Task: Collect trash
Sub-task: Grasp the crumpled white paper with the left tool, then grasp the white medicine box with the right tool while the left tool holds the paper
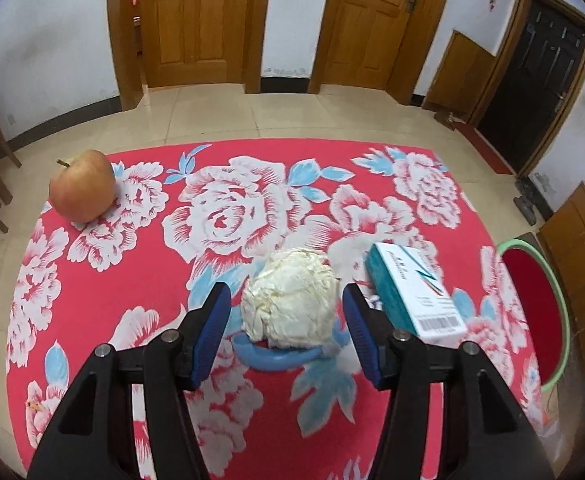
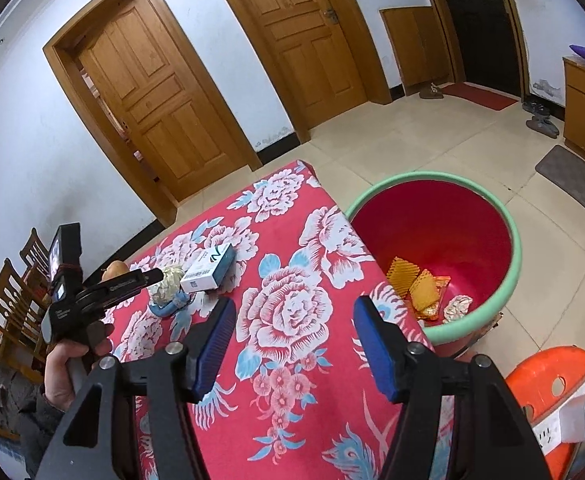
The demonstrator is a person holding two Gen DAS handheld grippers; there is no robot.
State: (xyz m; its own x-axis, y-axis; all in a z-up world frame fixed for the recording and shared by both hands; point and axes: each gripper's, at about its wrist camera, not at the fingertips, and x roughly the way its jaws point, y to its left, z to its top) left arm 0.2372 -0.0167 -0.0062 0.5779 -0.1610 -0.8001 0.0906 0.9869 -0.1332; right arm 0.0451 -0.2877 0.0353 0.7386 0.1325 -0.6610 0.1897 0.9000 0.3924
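One crumpled paper ball [image 1: 290,300] sits on the near middle of the red floral cloth [image 1: 132,280], straight ahead of the left gripper [image 1: 286,314], whose spread jaws flank it without touching. It is roundish, cream-white and creased, resting on a blue ring [image 1: 276,360]. Just right lies a teal box [image 1: 414,294]; far left, an apple [image 1: 82,186]. The right gripper [image 2: 294,340], spread and empty, is farther off, near the bin [image 2: 512,240].

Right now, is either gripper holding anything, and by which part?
Nothing is held. The left gripper is open around the paper ball; the right gripper is open over the tablecloth.
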